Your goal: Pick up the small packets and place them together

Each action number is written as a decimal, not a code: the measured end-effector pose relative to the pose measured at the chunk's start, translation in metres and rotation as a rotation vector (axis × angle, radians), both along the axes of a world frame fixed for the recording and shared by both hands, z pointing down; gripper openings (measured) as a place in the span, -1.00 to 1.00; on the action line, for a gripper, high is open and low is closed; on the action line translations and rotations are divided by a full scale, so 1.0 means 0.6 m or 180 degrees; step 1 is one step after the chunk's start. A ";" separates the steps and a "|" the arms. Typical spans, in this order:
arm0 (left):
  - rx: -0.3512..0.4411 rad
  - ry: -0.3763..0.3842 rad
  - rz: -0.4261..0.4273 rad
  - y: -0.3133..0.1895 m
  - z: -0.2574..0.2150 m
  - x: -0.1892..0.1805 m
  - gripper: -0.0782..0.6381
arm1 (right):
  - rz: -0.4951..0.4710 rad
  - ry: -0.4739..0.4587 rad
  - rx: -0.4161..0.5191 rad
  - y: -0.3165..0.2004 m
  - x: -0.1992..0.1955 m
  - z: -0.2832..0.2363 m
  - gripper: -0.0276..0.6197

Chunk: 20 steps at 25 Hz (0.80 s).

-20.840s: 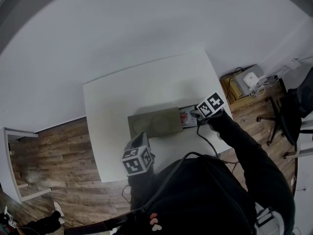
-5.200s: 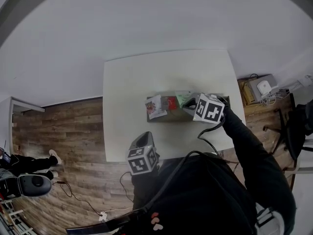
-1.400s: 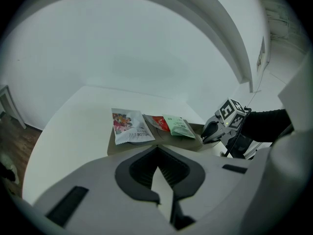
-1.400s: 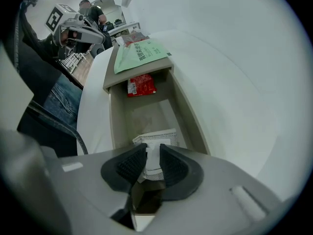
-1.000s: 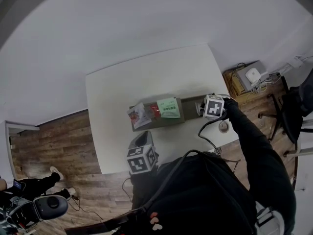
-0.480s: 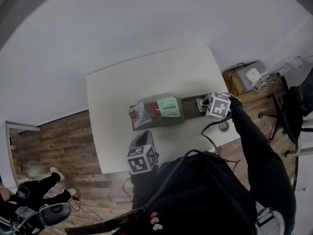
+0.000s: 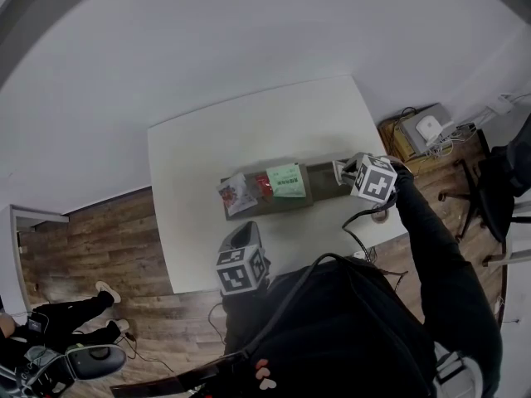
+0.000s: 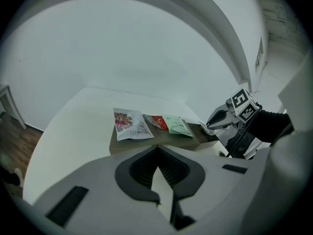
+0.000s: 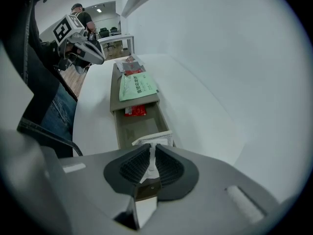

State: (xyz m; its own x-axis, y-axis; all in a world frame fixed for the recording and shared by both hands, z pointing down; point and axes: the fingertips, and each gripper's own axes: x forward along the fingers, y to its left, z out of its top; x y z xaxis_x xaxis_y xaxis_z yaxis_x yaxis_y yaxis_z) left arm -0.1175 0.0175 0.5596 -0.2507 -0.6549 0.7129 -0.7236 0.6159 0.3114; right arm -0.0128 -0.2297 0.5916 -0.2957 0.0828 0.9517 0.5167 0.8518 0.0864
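Note:
An olive tray (image 7: 319, 191) lies across the white table (image 7: 207, 148). On its left part lie a colourful packet (image 7: 236, 195), a red packet (image 7: 264, 186) and a green packet (image 7: 287, 180), side by side. My right gripper (image 7: 343, 172) hangs over the tray's right end, shut on a small white packet (image 9: 154, 140) that is lifted off the tray. In the right gripper view another red packet (image 9: 135, 111) lies in the tray's sunken part (image 9: 142, 126), beyond the green packet (image 9: 138, 86). My left gripper (image 8: 157, 153) stays near the table's front edge, shut with nothing in it.
The table's right edge is close to my right gripper, with a round disc (image 7: 380, 215) beside it. On the wooden floor at the right stand a box of devices (image 7: 421, 135) and an office chair (image 7: 485, 197). A person's legs (image 7: 62, 326) show at lower left.
My right gripper has risen a little over the tray's right end with the white packet in it. The left gripper and the three packets on the left have stayed put.

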 end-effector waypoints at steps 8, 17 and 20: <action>0.0017 -0.0019 -0.0035 0.010 -0.004 0.006 -0.79 | -0.0109 -0.0437 0.0083 0.024 -0.048 -0.057 -0.80; 0.0024 -0.0023 -0.0101 0.026 -0.004 0.010 -0.79 | -0.0311 -0.0779 0.0110 0.067 -0.093 -0.106 -0.80; 0.0030 -0.0024 -0.0119 0.030 -0.005 0.010 -0.79 | -0.0389 -0.0853 0.0092 0.087 -0.108 -0.118 -0.80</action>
State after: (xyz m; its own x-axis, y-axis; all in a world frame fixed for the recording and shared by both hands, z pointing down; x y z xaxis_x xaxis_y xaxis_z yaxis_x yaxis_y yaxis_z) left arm -0.1114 0.0356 0.5563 -0.2805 -0.6516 0.7048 -0.7026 0.6396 0.3117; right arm -0.0774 -0.1778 0.5210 -0.5263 0.1072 0.8435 0.5707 0.7799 0.2570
